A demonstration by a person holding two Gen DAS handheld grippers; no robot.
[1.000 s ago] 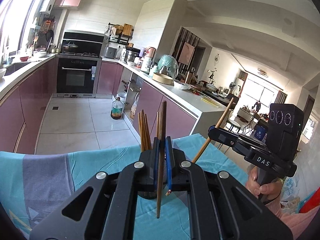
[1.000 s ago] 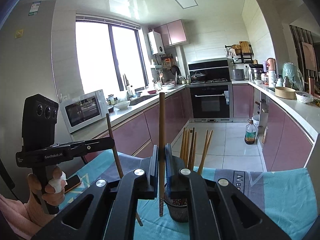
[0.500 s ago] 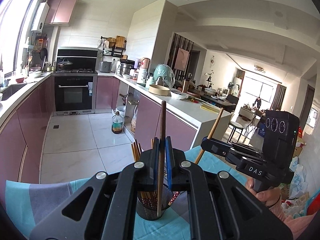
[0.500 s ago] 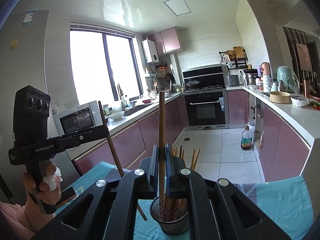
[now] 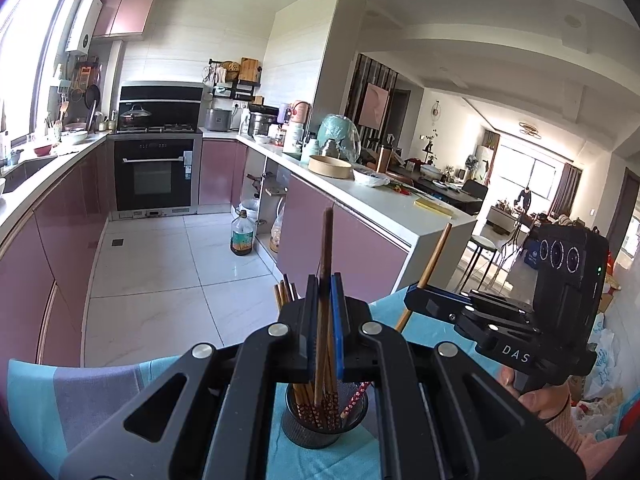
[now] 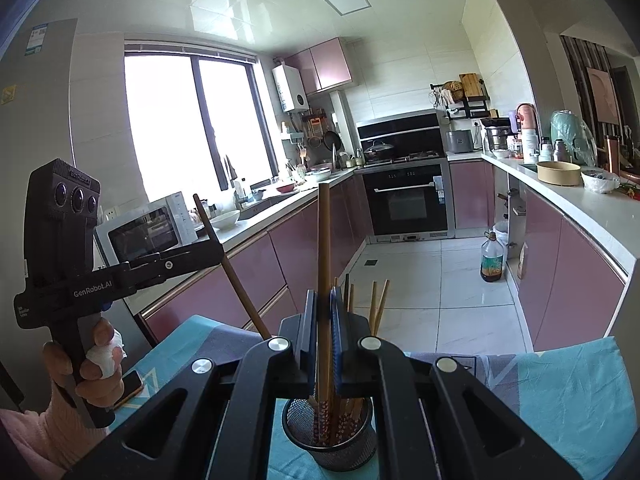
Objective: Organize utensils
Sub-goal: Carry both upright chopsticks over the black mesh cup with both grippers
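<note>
While I hold both tools over the mesh holder, my left claw is pinched on a dark brown chopstick that stands nearly upright, its lower end reaching down into the holder among the other chopsticks gathered there. My right claw is likewise clamped on a lighter brown chopstick, also upright, with its lower end down inside the same black mesh cup. That cup sits on the counter, on a teal and grey cloth. Seen from the left wrist, my right hand grips its tool to the right of the holder, its chopstick slanting up past the claw. Seen from the right wrist, my left hand grips its tool at the left, and a phone lies on the cloth just beside it.
</note>
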